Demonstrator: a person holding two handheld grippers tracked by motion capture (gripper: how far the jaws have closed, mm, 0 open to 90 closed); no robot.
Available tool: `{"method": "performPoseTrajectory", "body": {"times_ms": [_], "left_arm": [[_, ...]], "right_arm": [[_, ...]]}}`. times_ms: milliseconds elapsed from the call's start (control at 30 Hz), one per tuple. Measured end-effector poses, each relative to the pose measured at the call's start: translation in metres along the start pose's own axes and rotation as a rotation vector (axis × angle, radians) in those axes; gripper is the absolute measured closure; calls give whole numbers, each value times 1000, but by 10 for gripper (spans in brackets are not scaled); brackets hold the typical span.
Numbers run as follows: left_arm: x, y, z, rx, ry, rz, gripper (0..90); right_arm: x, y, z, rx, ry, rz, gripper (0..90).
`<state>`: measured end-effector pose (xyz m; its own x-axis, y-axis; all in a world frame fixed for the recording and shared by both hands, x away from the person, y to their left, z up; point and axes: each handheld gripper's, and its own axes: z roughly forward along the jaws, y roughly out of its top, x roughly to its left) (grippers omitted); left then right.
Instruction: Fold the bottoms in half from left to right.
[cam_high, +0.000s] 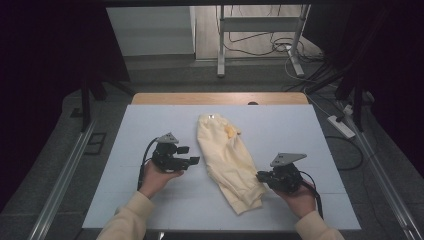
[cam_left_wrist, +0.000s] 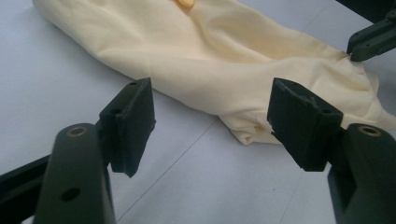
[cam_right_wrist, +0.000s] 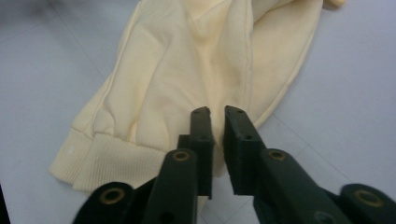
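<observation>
1. The tabletop (cam_high: 150, 125) is a pale sheet over a wooden board, whose bare strip shows along the far edge.
2. A cream sweatshirt (cam_high: 227, 160) lies folded into a long bundle near the middle of the tabletop, running from the far middle toward the near right. Its ribbed hem (cam_right_wrist: 100, 158) is at the end nearest the near edge. A small yellow patch (cam_high: 229, 131) sits on the cloth toward the far end.
3. The left gripper (cam_high: 192, 155) is held in the person's left hand (cam_high: 157, 177), left of the sweatshirt and just beside its long edge. In the left gripper view its jaws stand wide apart with nothing between them, aimed at the lower fold of the cloth (cam_left_wrist: 243, 135).
4. The right gripper (cam_high: 260, 176) is held in the person's right hand (cam_high: 300, 195), at the sweatshirt's right edge near the hem. In the right gripper view its jaws are nearly closed with a narrow gap, and their tips lie over the cloth edge; whether cloth is pinched between them cannot be told.
</observation>
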<state>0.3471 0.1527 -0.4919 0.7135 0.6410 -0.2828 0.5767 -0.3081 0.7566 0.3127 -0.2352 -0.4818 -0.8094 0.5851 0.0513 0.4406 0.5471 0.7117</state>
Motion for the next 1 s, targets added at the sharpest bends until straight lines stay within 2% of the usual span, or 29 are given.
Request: {"method": "performPoseTrajectory", "body": {"times_ms": [133, 300, 567, 633, 767, 933, 1000], "left_arm": [[0, 0, 1, 3, -4, 4, 319], [-1, 1, 2, 4, -5, 9, 319], [-1, 0, 2, 5, -3, 9, 316], [-1, 0, 3, 5, -2, 12, 315], [0, 1, 3, 4, -2, 9, 315], [0, 1, 4, 7, -2, 10, 315], [0, 1, 4, 8, -2, 11, 314]], "right_arm": [[-1, -3, -1, 15, 5, 2, 887], [1, -6, 3, 39, 10, -6, 891], [3, -6, 2, 30, 17, -11, 880], [4, -5, 2, 10, 19, -5, 763], [10, 1, 9, 2, -23, -20, 611], [16, 1, 22, 43, -82, -57, 541], [13, 0, 22, 43, -73, -34, 526]]}}
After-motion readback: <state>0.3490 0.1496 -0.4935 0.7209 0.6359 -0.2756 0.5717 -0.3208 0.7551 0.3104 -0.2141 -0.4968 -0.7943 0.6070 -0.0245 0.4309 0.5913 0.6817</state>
